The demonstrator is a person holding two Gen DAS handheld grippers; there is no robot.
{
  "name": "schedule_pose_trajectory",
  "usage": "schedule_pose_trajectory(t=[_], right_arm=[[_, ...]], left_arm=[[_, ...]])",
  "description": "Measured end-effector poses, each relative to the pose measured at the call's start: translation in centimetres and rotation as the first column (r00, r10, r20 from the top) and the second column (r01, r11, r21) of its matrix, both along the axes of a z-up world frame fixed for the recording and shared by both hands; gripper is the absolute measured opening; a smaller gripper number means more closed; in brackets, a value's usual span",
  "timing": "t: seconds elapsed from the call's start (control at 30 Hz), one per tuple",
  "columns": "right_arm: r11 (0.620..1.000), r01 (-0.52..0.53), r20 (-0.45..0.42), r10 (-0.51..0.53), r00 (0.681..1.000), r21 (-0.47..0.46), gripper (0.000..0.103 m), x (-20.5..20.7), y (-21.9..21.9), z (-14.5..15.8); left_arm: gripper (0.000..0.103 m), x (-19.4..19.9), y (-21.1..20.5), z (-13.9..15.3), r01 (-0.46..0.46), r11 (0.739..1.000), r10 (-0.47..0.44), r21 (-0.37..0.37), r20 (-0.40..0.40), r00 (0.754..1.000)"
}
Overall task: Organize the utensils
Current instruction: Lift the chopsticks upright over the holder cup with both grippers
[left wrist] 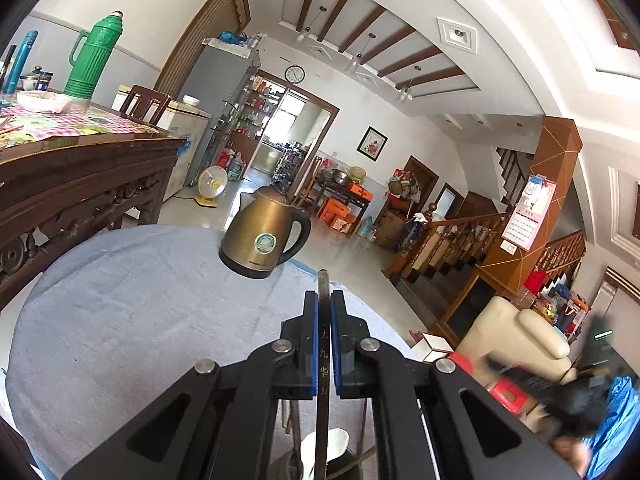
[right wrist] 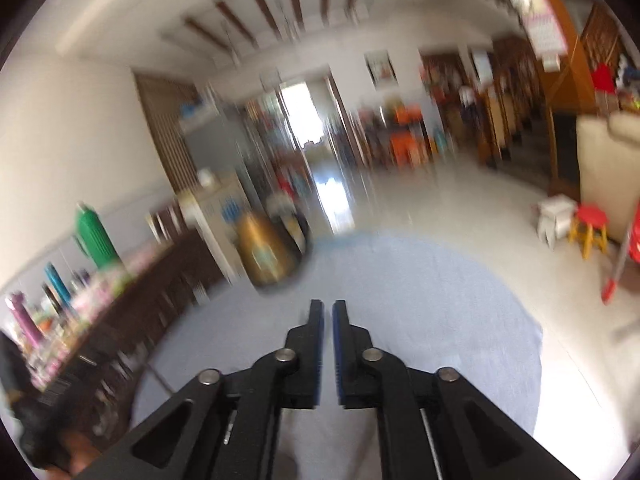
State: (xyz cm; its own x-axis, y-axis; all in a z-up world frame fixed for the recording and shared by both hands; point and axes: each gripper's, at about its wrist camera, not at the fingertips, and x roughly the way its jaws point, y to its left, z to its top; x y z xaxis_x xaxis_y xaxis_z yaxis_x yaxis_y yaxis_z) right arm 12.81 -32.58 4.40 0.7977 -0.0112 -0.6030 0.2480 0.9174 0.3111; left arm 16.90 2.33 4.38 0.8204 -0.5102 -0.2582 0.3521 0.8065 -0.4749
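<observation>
My left gripper (left wrist: pixel 324 300) is shut on a thin metal utensil handle (left wrist: pixel 323 360) stamped with characters; its tip sticks up past the fingertips. Below it, at the bottom edge, a dark holder (left wrist: pixel 320 468) contains a white spoon (left wrist: pixel 326 446) and other thin utensil handles (left wrist: pixel 294 420). My right gripper (right wrist: pixel 327 308) is over the grey cloth with nothing between its fingers, which stand almost together with a narrow gap. The right wrist view is blurred by motion.
A gold electric kettle (left wrist: pixel 264 236) stands at the far side of the grey-covered round table (left wrist: pixel 120 300); it also shows blurred in the right wrist view (right wrist: pixel 266 256). A dark wooden sideboard (left wrist: pixel 72 184) with a green thermos (left wrist: pixel 90 56) is left. A cream sofa (left wrist: pixel 516 340) is right.
</observation>
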Motion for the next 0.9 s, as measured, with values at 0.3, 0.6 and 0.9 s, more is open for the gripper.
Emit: schedule_pose_trajectory(t=[0.3,0.6,0.9], right_arm=[[0.989,0.036,-0.410,0.026,0.912,0.142,0.035,11.8,-4.8,-14.4],[0.998,0.053,-0.530,-0.032,0.847,0.025,0.028,16.1,-3.1,-18.0],[0.994,0.095,-0.426,-0.067,0.902,0.045,0.006,11.3,-3.5,-16.7]], left_arm=[[0.005,1.0,0.7,-0.7,-0.040,0.998,0.040,0.038,-0.005,0.999],[0.005,1.4,0.8,-1.2,-0.043,0.997,0.043,0.066,0.003,0.999],[0.005,0.3,0.9,-0.8,-0.045,0.996,0.043,0.072,0.022,0.999]])
